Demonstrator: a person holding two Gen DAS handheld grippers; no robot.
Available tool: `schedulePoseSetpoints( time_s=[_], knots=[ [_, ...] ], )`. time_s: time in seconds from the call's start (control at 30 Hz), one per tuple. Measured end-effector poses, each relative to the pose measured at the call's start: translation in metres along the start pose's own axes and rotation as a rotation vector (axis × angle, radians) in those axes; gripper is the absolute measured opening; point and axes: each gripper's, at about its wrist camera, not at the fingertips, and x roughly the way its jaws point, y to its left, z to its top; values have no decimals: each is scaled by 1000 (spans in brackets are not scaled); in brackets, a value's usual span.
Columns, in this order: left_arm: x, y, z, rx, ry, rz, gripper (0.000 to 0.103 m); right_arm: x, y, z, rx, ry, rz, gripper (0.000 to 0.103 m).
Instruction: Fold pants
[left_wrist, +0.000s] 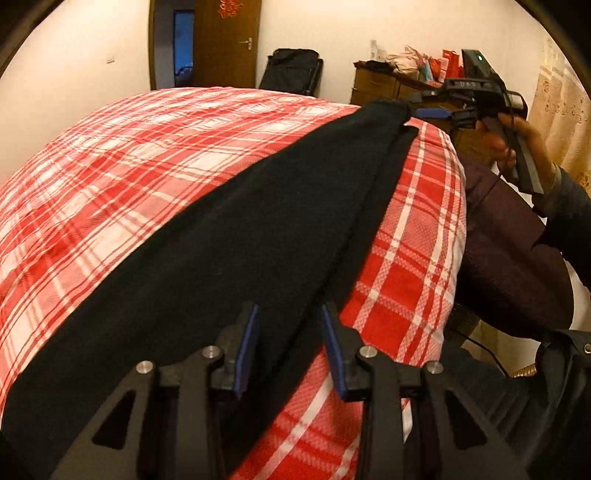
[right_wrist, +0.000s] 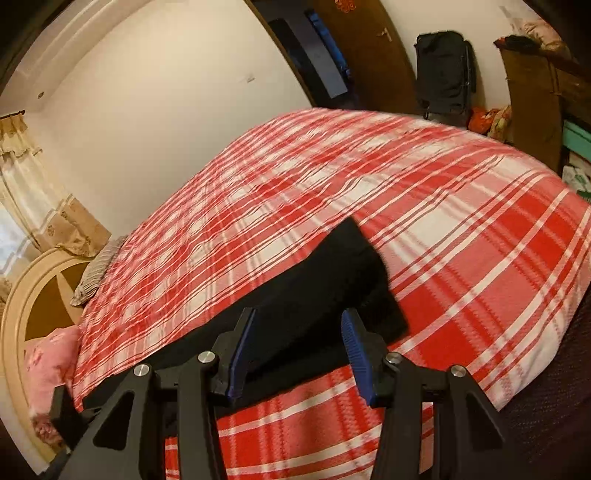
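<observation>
The black pants (left_wrist: 236, 236) lay stretched out long across the near side of a bed covered with a red-and-white plaid blanket (left_wrist: 147, 147), running along its edge from one end toward the other. The left tool (left_wrist: 290, 347) hovered over one end of the garment, its blue-padded fingers (left_wrist: 246, 350) spread apart with black fabric showing between and beneath them; the jaws stood open and gripped nothing. In the left wrist view the right tool (left_wrist: 430, 112) was at the far end of the pants, held by the person's hand (left_wrist: 509, 140), with its blue tips right at the raised corner of the cloth; from that angle it could not be told whether they touched it. In the right wrist view the right tool (right_wrist: 297, 350) also stood open, fingers wide, the end of the pants (right_wrist: 332, 288) lying between and just ahead of them on the blanket, not clamped. A dark door (left_wrist: 225, 40) and a black bag (left_wrist: 291, 70) stood beyond the bed, and a pink pillow (right_wrist: 48, 369) lay by the headboard (right_wrist: 22, 295).
</observation>
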Motion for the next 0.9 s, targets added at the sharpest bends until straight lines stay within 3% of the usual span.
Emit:
schedulePoseSetpoints(
  time_s=[0.33,0.4,0.5,0.67,0.77,0.9],
  knots=[
    [32,-13,10,90,65,67,36,11,8,-2,-6,3,21,49],
    [34,-9,12,62,77,68,18,13,7,1,-13,0,-4,49],
    [30,1,16,3,86,40,10,17,5,8,-5,2,-13,46],
    [28,5,17,-31,74,7,8,24,-6,23,73,19,-58,46],
    [35,7,16,-41,80,15,8,30,-13,25,119,42,-86,30],
    [35,11,16,-77,70,-3,8,32,-25,19,200,83,-63,30]
  ],
)
